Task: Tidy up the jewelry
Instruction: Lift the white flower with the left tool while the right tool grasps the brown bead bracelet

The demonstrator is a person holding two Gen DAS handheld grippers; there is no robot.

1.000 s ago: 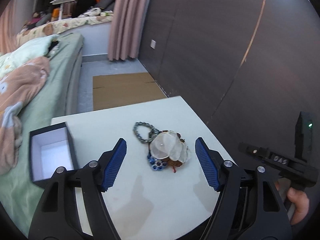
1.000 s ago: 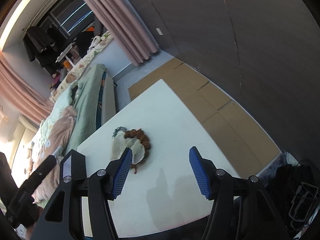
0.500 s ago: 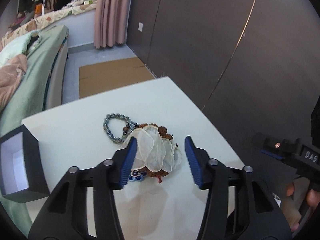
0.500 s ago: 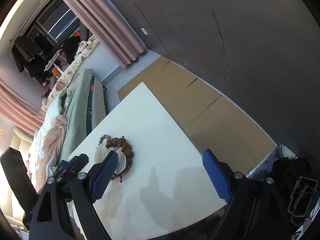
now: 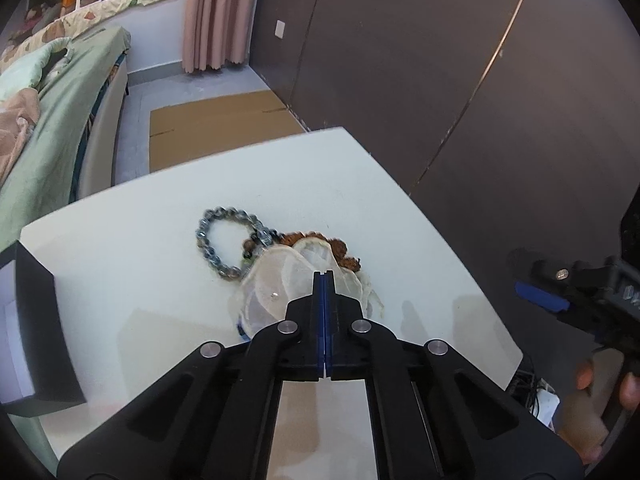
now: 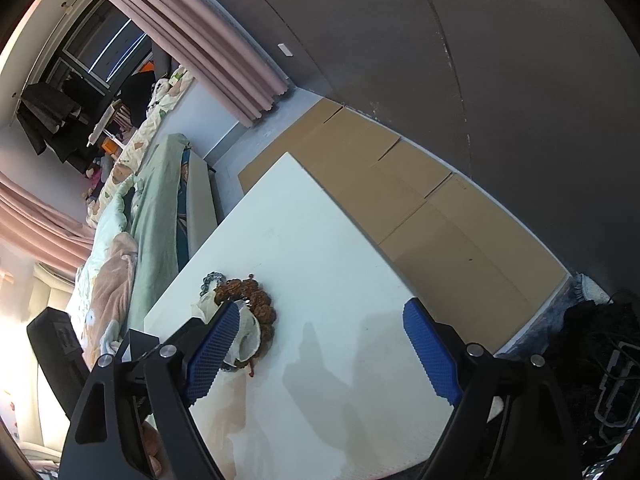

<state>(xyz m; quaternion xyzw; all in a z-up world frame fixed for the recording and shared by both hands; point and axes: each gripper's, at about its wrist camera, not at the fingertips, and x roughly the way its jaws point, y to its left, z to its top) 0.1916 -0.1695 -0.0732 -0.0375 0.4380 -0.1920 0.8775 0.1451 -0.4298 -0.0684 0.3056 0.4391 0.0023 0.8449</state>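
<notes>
From the left wrist, we are seeing the left gripper [image 5: 323,276] with jaws closed, pinching the sheer pouch [image 5: 276,284] lying on the white counter [image 5: 320,184], beside the grey bead bracelet [image 5: 218,240]; from the right wrist, the right gripper [image 6: 320,344] is hovering with jaws wide open above the counter, near the brown bead bracelet [image 6: 262,304].

White surface [image 5: 304,184], bed with green cover [image 5: 52,120] on the left, flattened cardboard [image 5: 216,128] on the floor beyond the surface's far edge, pink curtain [image 5: 216,12] far off, dark wall panels [image 5: 460,60] to the right.
</notes>
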